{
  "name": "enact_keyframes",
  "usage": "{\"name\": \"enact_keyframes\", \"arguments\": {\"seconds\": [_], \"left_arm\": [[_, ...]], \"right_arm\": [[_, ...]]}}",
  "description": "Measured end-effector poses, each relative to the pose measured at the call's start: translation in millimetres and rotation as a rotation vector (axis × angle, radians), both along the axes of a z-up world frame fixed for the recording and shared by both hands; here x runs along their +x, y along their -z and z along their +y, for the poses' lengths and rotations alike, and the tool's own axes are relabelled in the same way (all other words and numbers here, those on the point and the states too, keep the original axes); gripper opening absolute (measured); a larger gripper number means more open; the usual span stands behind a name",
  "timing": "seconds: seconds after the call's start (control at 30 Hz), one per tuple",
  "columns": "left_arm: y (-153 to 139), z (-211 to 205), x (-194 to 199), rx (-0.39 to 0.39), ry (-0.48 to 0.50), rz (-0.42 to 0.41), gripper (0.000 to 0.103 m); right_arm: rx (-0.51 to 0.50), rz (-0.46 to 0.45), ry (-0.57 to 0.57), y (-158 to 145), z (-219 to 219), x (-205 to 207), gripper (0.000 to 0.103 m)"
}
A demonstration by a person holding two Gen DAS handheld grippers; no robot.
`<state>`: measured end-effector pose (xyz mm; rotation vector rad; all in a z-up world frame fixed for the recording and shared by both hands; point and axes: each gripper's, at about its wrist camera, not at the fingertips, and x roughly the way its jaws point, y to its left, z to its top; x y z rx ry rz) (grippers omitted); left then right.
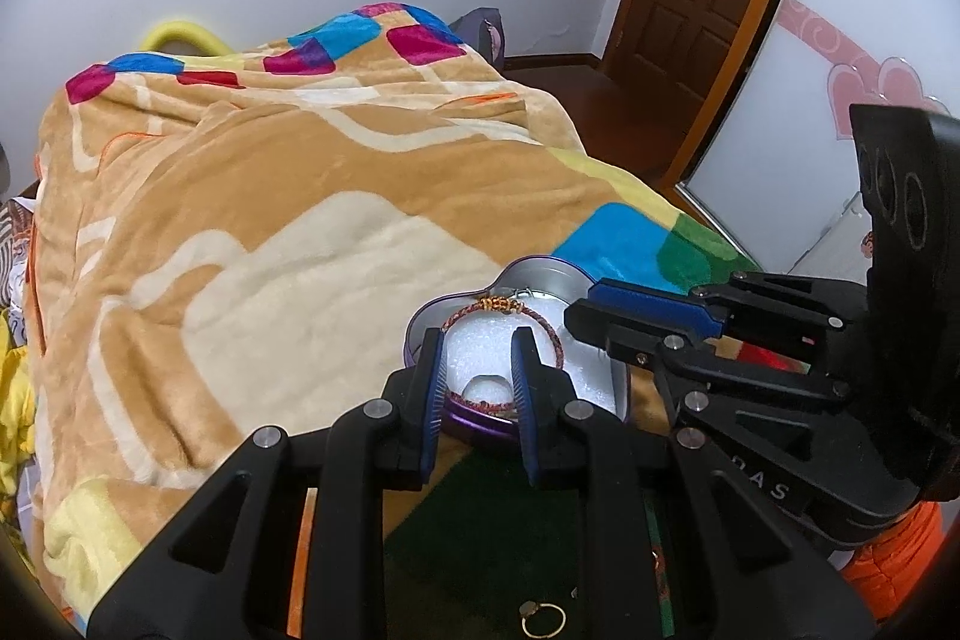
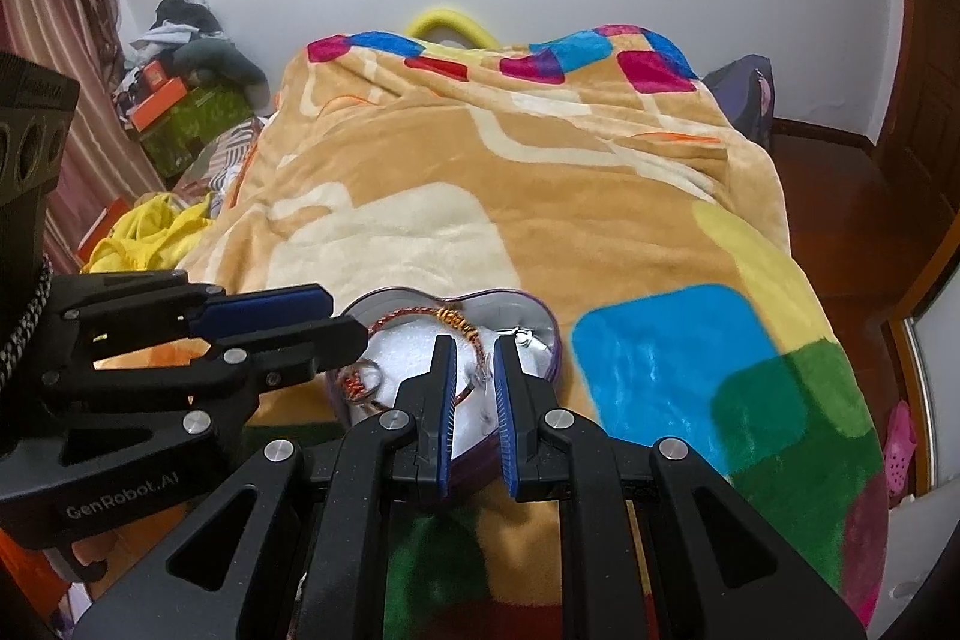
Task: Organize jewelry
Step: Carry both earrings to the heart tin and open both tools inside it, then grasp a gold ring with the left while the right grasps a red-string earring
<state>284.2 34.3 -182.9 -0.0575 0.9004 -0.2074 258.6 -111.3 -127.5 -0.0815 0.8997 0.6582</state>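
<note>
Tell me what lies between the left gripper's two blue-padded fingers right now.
In the left wrist view, the left gripper straddles the purple heart-shaped tin's near rim; white foam lining and a stretch of the red braided bracelet show between them.

A bed is filling most of both views, and a plush tan blanket [image 2: 540,196] with cream shapes and red, blue, green and yellow patches is covering it. A purple-rimmed heart-shaped tin [image 2: 543,325] is sitting on the blanket at the lower centre of the frame. In the left wrist view, a small gold ring [image 1: 543,621] is lying on a dark green patch at the bottom edge.
</note>
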Motion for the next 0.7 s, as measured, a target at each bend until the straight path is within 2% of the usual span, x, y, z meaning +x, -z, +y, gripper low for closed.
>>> {"name": "enact_keyframes", "arguments": {"seconds": [0.23,0.37,0.53,0.6,0.7], "left_arm": [[-18.7,4.8,-15.0,0.016,-0.023,-0.040,0.022],[-32.8,7.7,-27.9,0.021,-0.035,-0.076,0.029],[-47.9,10.2,-45.1,0.034,-0.046,-0.108,0.032],[-52.7,10.2,-52.6,0.041,-0.051,-0.118,0.033],[-58.3,10.5,-63.3,0.041,-0.056,-0.129,0.036]], "right_arm": [[-0.006,-0.014,-0.007,-9.9,0.7,-6.7,0.014],[-0.007,-0.042,-0.007,-20.4,-0.3,-14.7,0.014],[-0.009,-0.075,0.003,-33.9,-3.5,-26.6,0.016],[-0.010,-0.089,0.008,-38.7,-5.0,-31.9,0.018],[-0.004,-0.115,0.019,-47.4,-8.5,-41.9,0.030]]}}
